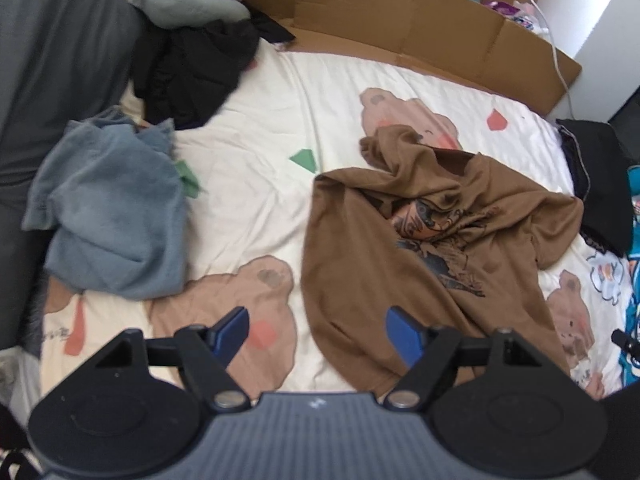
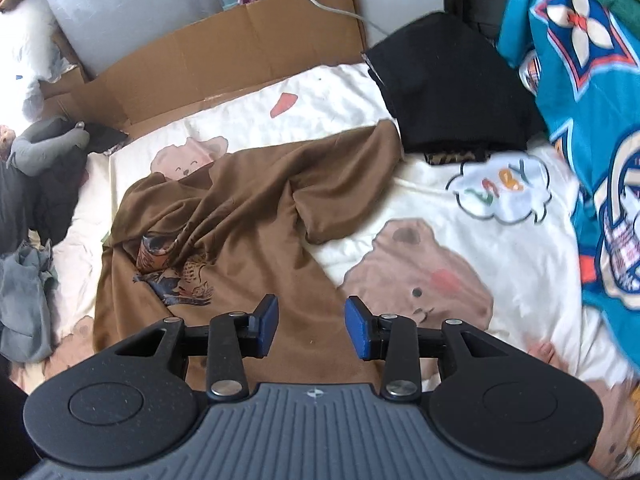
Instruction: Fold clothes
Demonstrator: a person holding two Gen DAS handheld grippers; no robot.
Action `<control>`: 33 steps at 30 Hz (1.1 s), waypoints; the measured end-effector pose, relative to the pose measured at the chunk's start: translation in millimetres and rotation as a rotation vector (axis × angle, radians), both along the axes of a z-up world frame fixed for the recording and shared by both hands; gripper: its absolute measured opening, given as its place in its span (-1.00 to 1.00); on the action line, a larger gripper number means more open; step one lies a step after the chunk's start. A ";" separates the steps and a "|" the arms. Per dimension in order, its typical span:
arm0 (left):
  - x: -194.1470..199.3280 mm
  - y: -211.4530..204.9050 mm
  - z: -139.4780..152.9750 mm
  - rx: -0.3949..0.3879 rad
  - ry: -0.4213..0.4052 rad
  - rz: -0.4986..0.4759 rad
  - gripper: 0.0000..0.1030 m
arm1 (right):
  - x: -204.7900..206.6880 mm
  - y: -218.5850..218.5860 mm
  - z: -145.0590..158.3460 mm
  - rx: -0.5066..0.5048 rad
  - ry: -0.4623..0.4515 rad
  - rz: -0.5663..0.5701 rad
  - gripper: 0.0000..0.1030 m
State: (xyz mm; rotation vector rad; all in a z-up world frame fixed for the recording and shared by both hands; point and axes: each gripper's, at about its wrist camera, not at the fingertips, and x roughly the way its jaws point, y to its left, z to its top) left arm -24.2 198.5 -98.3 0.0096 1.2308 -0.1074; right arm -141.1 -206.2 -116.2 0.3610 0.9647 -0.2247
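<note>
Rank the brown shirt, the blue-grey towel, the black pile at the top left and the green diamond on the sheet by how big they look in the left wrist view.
1. brown shirt
2. blue-grey towel
3. black pile, farther off, so unsure against the towel
4. green diamond

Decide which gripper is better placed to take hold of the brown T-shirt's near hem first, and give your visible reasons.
Right, probably. The right gripper hangs open directly over the brown T-shirt. The left gripper, also open, straddles the shirt's left edge, half over the bedsheet.
</note>
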 end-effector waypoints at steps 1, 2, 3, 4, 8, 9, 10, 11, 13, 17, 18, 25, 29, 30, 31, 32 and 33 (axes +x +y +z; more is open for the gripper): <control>4.3 0.7 -3.0 -0.004 -0.002 -0.001 0.50 | 2.0 -0.2 -0.6 -0.017 0.009 0.008 -0.15; 8.6 1.5 -5.7 -0.009 -0.006 0.000 0.50 | 4.2 -1.1 -2.1 -0.023 0.020 0.009 -0.15; 12.9 2.3 -8.4 -0.013 -0.009 0.000 0.50 | 6.5 -2.2 -3.9 -0.024 0.031 0.008 -0.15; 17.3 3.1 -11.2 -0.017 -0.013 0.000 0.50 | 8.7 -3.3 -5.7 -0.025 0.041 0.007 -0.15; 34.6 6.3 -22.0 -0.035 -0.027 0.002 0.50 | 17.7 -6.6 -13.0 -0.016 0.032 0.009 -0.15; 38.9 7.2 -24.8 -0.039 -0.031 0.002 0.50 | 19.9 -7.4 -14.8 -0.014 0.029 0.009 -0.15; 43.3 8.0 -27.5 -0.044 -0.034 0.002 0.46 | 22.7 -8.1 -17.1 -0.011 0.024 0.009 -0.15; 47.6 8.8 -30.2 -0.048 -0.038 0.003 0.45 | 25.8 -8.7 -19.5 -0.008 0.019 0.009 -0.15; 56.1 10.3 -35.6 -0.058 -0.043 -0.002 0.40 | 32.6 -9.0 -26.0 -0.006 0.015 0.008 -0.15; 76.8 11.8 -48.5 -0.116 -0.021 -0.020 0.33 | 50.2 -10.4 -40.5 0.006 0.016 0.025 -0.15; 82.7 10.7 -51.5 -0.121 -0.023 -0.027 0.33 | 55.1 -11.0 -43.7 0.003 0.010 0.030 -0.15; 131.9 -3.0 -89.6 -0.132 -0.076 -0.073 0.23 | 95.9 -17.5 -69.4 -0.035 -0.005 0.056 -0.15; 159.0 -7.2 -117.8 -0.148 -0.091 -0.046 0.08 | 119.1 -13.5 -80.9 -0.041 -0.012 0.111 -0.15; 163.6 -8.3 -122.3 -0.158 -0.093 -0.045 0.05 | 124.3 -11.3 -83.1 -0.042 -0.016 0.126 -0.15; 166.8 -9.6 -125.0 -0.176 -0.100 -0.050 0.05 | 129.3 -9.0 -85.1 -0.042 -0.021 0.140 -0.15; 168.5 -10.6 -126.2 -0.203 -0.114 -0.061 0.05 | 133.7 -5.9 -87.2 -0.041 -0.026 0.153 -0.15; 168.8 -11.6 -126.8 -0.229 -0.130 -0.075 0.05 | 137.2 -3.0 -88.7 -0.037 -0.032 0.161 -0.15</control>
